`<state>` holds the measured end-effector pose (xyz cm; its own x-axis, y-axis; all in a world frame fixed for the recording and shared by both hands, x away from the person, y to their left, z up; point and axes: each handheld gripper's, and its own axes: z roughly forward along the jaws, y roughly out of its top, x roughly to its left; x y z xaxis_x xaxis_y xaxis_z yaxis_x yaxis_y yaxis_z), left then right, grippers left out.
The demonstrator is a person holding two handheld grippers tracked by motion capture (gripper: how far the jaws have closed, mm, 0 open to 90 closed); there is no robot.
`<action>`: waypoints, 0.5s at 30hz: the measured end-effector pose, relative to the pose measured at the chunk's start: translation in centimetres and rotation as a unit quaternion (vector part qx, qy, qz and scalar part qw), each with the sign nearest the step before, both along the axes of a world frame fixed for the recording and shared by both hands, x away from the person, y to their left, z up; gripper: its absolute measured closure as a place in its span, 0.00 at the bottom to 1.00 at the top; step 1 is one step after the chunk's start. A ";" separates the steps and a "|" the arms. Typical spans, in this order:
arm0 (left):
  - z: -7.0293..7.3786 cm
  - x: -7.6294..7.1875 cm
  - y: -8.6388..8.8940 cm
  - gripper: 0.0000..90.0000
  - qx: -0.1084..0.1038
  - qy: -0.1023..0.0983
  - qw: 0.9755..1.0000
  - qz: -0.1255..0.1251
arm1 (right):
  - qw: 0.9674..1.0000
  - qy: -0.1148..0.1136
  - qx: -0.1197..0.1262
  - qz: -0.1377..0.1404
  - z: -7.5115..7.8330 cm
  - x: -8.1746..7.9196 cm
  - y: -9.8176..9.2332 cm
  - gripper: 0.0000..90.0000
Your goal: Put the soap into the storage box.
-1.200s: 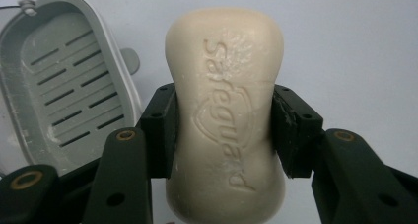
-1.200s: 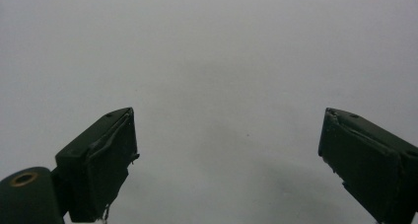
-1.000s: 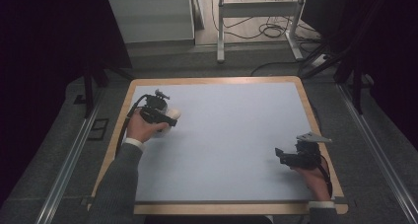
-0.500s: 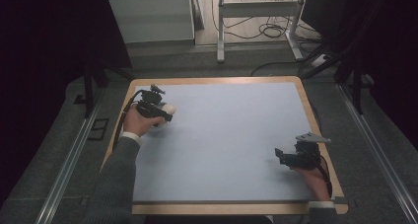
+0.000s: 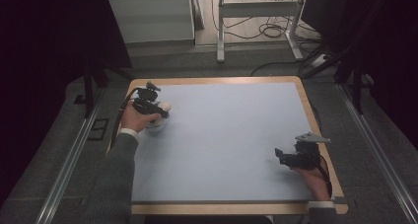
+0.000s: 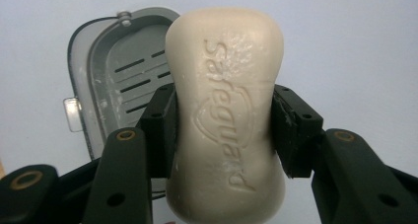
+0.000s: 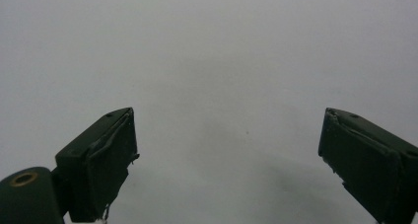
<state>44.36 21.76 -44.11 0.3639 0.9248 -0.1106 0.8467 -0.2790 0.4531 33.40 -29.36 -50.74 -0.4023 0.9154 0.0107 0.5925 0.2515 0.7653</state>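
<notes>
My left gripper [image 6: 224, 130] is shut on a cream soap bar [image 6: 226, 120] stamped with a brand name, its two black jaws pressing the bar's sides. Behind and below the bar lies an open grey soap box [image 6: 116, 81] with drain slots, seen in the left gripper view. From above, the left gripper [image 5: 158, 109] hangs near the table's far left corner, the soap bar [image 5: 166, 106] at its tip and the soap box [image 5: 155, 126] just beneath the hand. My right gripper [image 7: 226, 160] stands open over bare table, and in the high view the right gripper [image 5: 281, 156] rests at the near right.
The light blue mat [image 5: 231, 135] covers a table with a wooden rim [image 5: 315, 115]. Beyond the far edge stand a white cabinet [image 5: 150, 17] and a metal frame with cables [image 5: 256, 21]. Dark rails run along both sides of the table.
The left hand has carried the soap bar a little further towards the far left corner, above the soap box. The right gripper has stayed put.
</notes>
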 end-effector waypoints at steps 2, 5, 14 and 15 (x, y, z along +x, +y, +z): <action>-0.2 0.3 0.2 0.55 -0.003 0.006 1.000 0.007 | 1.000 0.000 -0.001 0.002 0.0 0.0 0.0 0.08; -0.6 1.0 0.5 0.55 0.000 0.011 1.000 0.014 | 1.000 0.001 -0.002 0.002 -0.1 0.0 0.0 0.08; -1.6 2.0 1.5 0.55 0.005 0.022 0.999 0.038 | 1.000 0.004 -0.002 0.000 -0.1 0.1 -0.1 0.08; -1.7 2.1 1.5 0.55 0.007 0.021 0.999 0.041 | 1.000 0.004 -0.002 0.000 -0.1 0.1 -0.1 0.08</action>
